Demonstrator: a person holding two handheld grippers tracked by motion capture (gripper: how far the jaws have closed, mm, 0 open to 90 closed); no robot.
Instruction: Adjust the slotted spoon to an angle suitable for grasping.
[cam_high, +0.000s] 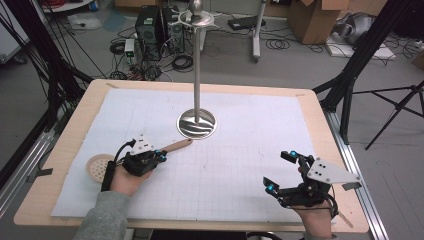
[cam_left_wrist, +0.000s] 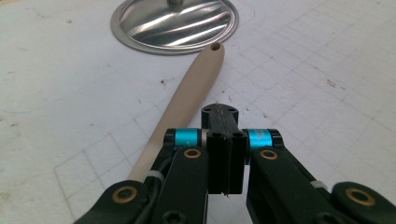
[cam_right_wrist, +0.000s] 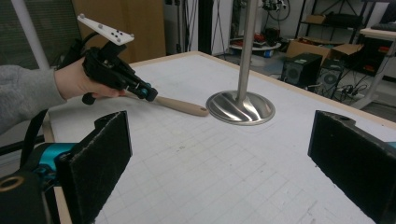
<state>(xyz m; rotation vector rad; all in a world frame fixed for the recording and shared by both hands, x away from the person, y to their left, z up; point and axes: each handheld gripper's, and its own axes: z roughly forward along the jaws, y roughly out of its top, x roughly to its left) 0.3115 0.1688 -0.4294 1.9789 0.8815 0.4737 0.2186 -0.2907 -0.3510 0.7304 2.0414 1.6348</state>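
Note:
A wooden spoon lies on the white grid mat, its round perforated head (cam_high: 97, 168) at the left and its handle (cam_high: 178, 145) pointing at the metal stand's round base (cam_high: 197, 124). My left gripper (cam_high: 162, 155) hovers over the handle's middle, its jaws pressed together with nothing between them. In the left gripper view the handle (cam_left_wrist: 194, 84) runs past the left side of the shut jaws (cam_left_wrist: 219, 110) toward the base (cam_left_wrist: 175, 22). My right gripper (cam_high: 279, 171) rests near the table's front right, jaws wide open and empty. The right gripper view shows the left gripper (cam_right_wrist: 148, 92) above the handle (cam_right_wrist: 180, 106).
The stand's thin pole (cam_high: 197, 70) rises from the base to a ringed top (cam_high: 196, 18). The mat (cam_high: 250, 150) covers most of the wooden table (cam_high: 75, 115). Computers, cables and boxes sit on the floor beyond the far edge.

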